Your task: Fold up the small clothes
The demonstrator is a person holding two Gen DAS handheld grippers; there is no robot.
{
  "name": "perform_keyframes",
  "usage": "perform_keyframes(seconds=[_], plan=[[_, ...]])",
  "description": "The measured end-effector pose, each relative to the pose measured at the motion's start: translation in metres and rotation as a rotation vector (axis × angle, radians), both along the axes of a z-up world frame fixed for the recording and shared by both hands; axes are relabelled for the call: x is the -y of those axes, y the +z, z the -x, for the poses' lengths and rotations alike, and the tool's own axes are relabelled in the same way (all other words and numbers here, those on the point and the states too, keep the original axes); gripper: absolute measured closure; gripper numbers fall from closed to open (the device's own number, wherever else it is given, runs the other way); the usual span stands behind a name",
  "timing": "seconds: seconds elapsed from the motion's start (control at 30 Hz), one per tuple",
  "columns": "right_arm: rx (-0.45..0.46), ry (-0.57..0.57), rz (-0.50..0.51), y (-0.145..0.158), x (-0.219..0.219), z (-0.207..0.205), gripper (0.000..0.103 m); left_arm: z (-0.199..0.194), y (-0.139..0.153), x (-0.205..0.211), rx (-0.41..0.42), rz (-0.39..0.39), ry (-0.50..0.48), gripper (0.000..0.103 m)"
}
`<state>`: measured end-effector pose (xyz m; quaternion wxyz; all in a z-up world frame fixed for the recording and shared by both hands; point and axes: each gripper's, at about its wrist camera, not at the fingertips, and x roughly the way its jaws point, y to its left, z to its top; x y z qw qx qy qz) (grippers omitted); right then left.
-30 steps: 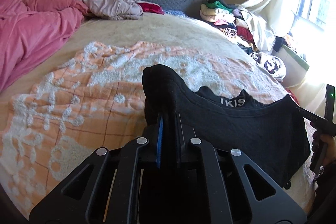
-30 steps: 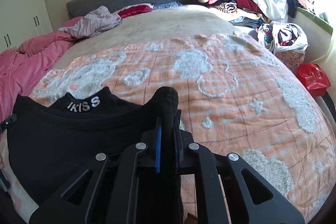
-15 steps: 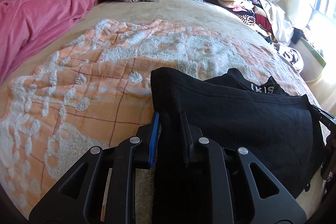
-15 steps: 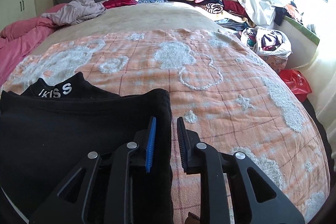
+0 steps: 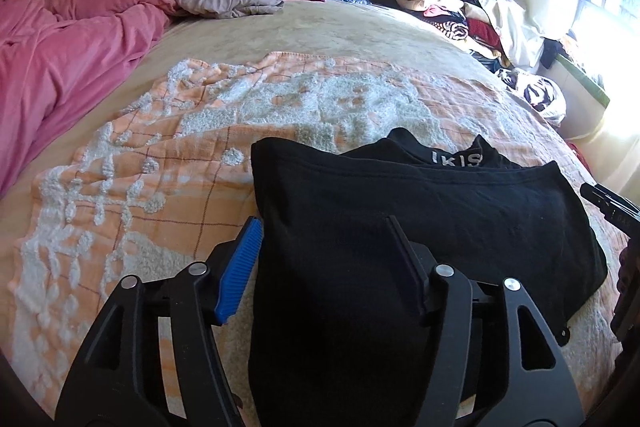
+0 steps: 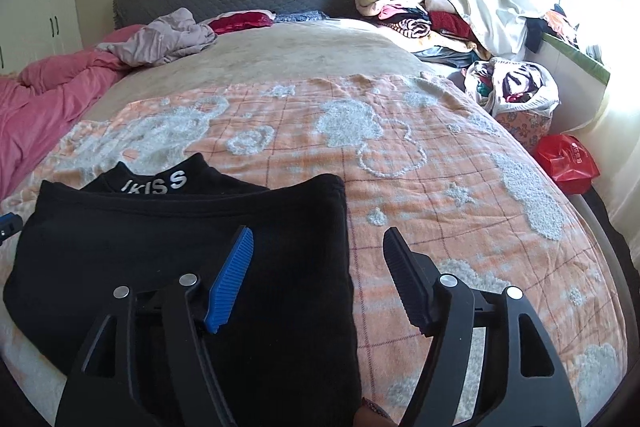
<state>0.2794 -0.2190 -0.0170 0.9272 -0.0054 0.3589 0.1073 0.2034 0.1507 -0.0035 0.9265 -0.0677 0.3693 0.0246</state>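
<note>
Black garment [image 5: 420, 211] flat on blanket [image 6: 460, 187], red bag [image 6: 568, 159] only in right view

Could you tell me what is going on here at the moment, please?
A person with a handheld gripper in each hand is folding a black garment on an orange blanket spread over a bed. The left gripper and the right gripper are both open over the garment's near corners. The garment lies flat, folded over, its lettered collar showing at the far edge.

An orange blanket [image 6: 420, 163] covers the bed beside a pink duvet [image 5: 60, 47].
</note>
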Motion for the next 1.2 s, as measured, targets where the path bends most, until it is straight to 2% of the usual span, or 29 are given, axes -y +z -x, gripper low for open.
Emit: perform_keyframes(seconds=[0.17,0.3,0.43,0.57,0.63,0.7,0.87,0.97,1.1,1.2], plan=[[-0.027,0.055,-0.013,-0.004,-0.007,0.027,0.036,0.008,0.001,0.016,-0.019,0.013,-0.043,0.046],[-0.04,0.088,-0.031,-0.002,-0.009,0.04,0.032,0.013,-0.002,0.028,-0.044,0.008,-0.076,0.044],[-0.029,0.112,-0.045,0.004,-0.011,0.051,0.032,0.021,-0.005,0.037,-0.066,0.012,-0.096,0.038],[-0.014,0.135,-0.046,0.009,-0.015,0.058,0.032,0.031,0.001,0.043,-0.054,0.018,-0.106,0.037],[-0.019,0.153,-0.051,0.01,-0.019,0.059,0.032,0.037,0.004,0.044,-0.043,0.033,-0.109,0.032],[-0.021,0.172,-0.043,0.008,-0.026,0.062,0.032,0.039,0.004,0.047,-0.046,0.035,-0.113,0.031],[-0.046,0.239,-0.01,-0.002,-0.048,0.068,0.031,0.038,-0.014,0.06,-0.118,-0.015,-0.111,0.031],[-0.081,0.236,0.012,-0.012,-0.051,0.068,0.031,0.036,-0.028,0.059,-0.171,-0.019,-0.095,0.029],[-0.153,0.191,0.055,-0.028,-0.044,0.063,0.031,0.039,-0.036,0.058,-0.194,-0.034,-0.107,0.029],[-0.192,0.157,0.015,-0.035,-0.032,0.061,0.027,0.042,-0.039,0.054,-0.2,-0.009,-0.113,0.028]])
